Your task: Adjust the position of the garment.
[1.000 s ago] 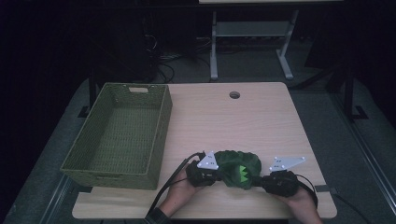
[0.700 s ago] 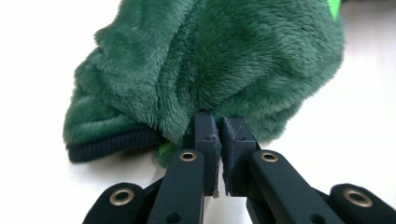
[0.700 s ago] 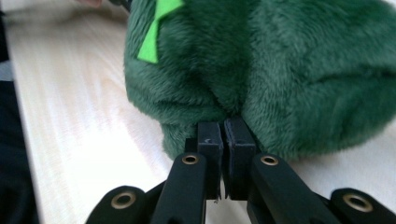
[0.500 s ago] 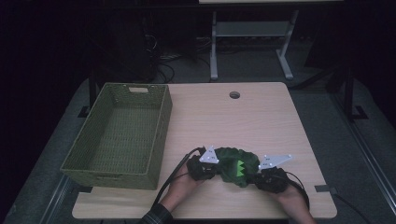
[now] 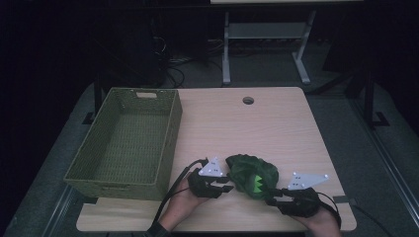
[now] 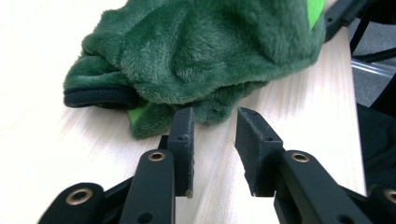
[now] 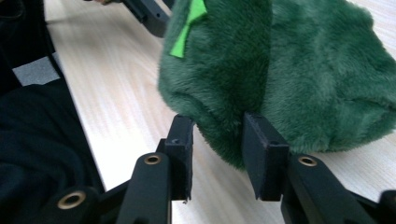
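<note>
Green woven basket (image 5: 123, 143) at left of surface (image 5: 276, 128), nothing in it. Left claw (image 6: 215, 133) released, jaws just opened, empty gap, tips just short of green plush garment (image 5: 253, 175). Garment bunched on surface near front edge, between claws. Right claw (image 7: 217, 140) released, jaws just opened, plush edge bulging between, not pinched. Step, likely: letting go after folding. Next: regrip, carry toward basket.

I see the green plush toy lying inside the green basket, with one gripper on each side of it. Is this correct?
Not quite. The green plush toy lies on the table, to the right of the green basket, as the high view shows. The left gripper and right gripper do flank it.
</note>
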Demonstrator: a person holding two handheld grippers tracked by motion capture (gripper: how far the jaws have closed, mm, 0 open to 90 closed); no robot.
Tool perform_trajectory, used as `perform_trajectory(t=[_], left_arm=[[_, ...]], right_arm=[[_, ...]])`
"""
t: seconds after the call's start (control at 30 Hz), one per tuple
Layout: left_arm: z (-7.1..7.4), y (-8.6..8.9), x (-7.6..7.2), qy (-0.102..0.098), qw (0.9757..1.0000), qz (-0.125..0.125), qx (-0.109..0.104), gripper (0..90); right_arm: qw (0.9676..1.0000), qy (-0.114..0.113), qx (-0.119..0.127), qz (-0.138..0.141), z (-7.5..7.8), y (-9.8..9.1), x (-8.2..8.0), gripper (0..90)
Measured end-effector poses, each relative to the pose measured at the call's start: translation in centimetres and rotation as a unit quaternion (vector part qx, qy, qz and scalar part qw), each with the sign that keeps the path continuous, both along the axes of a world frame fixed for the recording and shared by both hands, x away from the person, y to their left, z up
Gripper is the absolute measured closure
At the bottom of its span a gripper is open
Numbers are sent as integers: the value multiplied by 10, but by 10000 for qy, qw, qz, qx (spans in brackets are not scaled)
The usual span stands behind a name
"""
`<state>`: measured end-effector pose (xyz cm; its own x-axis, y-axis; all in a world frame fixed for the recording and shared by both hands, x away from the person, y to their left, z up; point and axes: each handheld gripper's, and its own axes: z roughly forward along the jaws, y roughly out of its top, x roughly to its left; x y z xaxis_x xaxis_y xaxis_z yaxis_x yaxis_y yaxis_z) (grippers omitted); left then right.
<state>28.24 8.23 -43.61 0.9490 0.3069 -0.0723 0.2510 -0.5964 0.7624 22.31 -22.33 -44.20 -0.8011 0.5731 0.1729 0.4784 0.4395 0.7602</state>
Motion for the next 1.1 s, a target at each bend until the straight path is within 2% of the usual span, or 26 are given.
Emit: perform_trajectory(t=[0.2, 0.27, 0.33, 0.47, 0.53, 0.63, 0.73, 0.83, 0.9, 0.97, 1.1], left_arm=[[13, -2, 4, -24, 9999, -10, -133, 766], [17, -5, 7, -53, 9998, -47, -174, 810], [22, -10, 10, -66, 9997, -66, -209, 828], [29, -19, 17, -112, 9994, -80, -315, 869], [30, -29, 26, -152, 9992, -52, -362, 884], [22, -36, 34, -69, 9996, 7, -275, 895], [8, -40, 40, 37, 10000, 64, -38, 896], [-5, -38, 42, 119, 9997, 74, 187, 897], [-7, -37, 42, 134, 9997, 84, 209, 897], [-14, -35, 40, 214, 9992, 114, 309, 897], [-21, -34, 38, 210, 9988, 90, 425, 897]], right_arm=[[9998, -141, 49, 128, 10, 0, -4, 602], [9998, -162, 59, 124, 12, 0, -3, 637], [9998, -209, 61, 1, 16, -1, 4, 764], [9994, -282, 136, -148, 19, 0, 17, 874], [9994, -275, 130, -179, 17, 2, 25, 897], [9996, -187, -70, -203, 11, 7, 36, 898], [9994, -59, -284, -181, 0, 10, 40, 898], [9990, 106, -373, -209, -8, 9, 38, 899], [9988, 180, -416, -209, -13, 9, 38, 899], [9984, 270, -464, -185, -18, 10, 38, 899], [9979, 368, -511, -130, -24, 13, 38, 899]])
